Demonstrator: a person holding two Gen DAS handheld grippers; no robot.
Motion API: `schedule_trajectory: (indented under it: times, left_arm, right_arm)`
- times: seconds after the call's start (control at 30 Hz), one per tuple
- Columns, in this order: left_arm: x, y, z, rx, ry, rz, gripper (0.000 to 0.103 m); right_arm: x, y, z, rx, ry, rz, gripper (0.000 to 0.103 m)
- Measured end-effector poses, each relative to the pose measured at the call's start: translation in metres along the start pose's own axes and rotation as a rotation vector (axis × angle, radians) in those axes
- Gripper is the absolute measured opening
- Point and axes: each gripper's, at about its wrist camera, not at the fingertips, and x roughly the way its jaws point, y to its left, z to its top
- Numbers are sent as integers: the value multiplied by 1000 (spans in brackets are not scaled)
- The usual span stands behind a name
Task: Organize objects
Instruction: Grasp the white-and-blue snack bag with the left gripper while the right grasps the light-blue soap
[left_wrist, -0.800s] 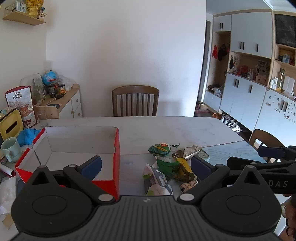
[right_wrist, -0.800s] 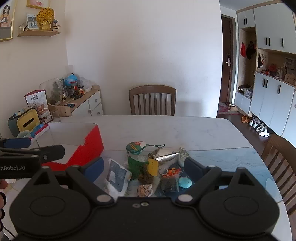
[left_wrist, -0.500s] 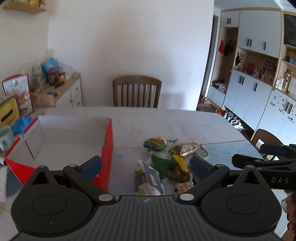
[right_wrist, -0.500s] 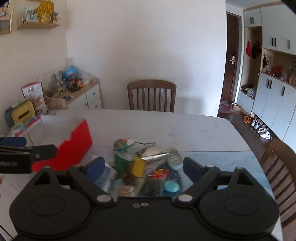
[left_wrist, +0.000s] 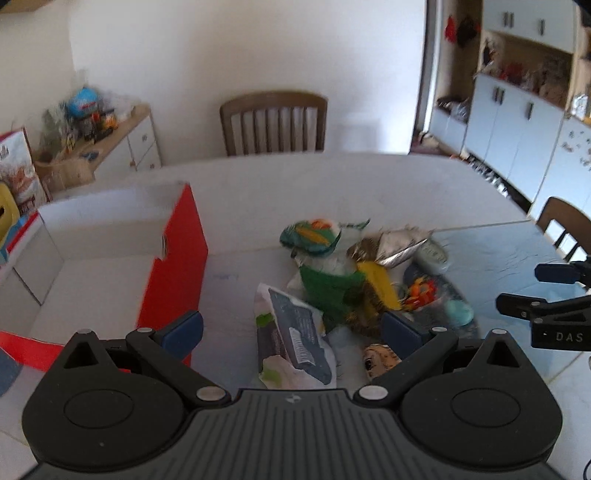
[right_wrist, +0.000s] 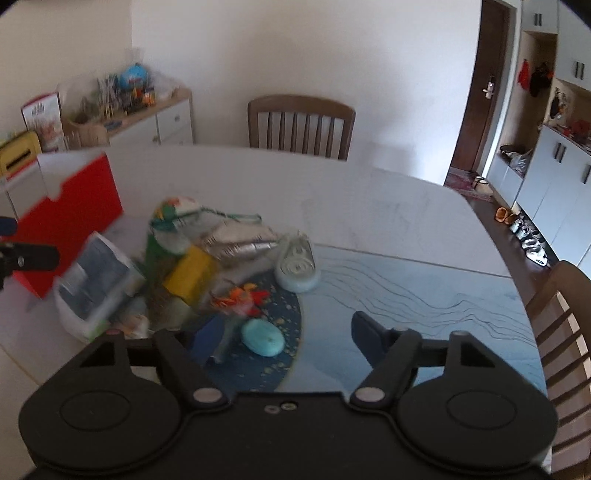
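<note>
Now we see both tongs released: left gripper (left_wrist: 291, 328) near the grey packet (left_wrist: 295, 336), right gripper (right_wrist: 284, 334) near a blurry teal, perhaps soap-like, object (right_wrist: 263, 336), red box (left_wrist: 173, 258) left.

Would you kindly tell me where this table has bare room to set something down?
Bare: the table right of the pile, and the far stretch before the chair. The red box looks empty. Crowded: the pile beside it.
</note>
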Motion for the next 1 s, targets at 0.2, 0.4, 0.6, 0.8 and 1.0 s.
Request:
schedule_trajectory:
  times: [0.2,0.4,0.6,0.8,1.0]
  left_arm:
    - [40,-4,-1,18,82,67,102]
    - [63,-5,-6,21,145,89,102]
    - [81,0,-8,-14,217,69,90]
    - [86,-3,-10,-4,252,32,70]
    - [86,-6,-9,-1,247,5,48]
  right_arm:
    - [42,-7,-12,-55,74,61,63]
    - [58,-8,-19,-118,101,128,57]
    - [67,-4,-18,-154,111,173,46]
    - [73,-5,-18,-149,102,196,40]
    - [73,-6,-17,-137,99,198,33]
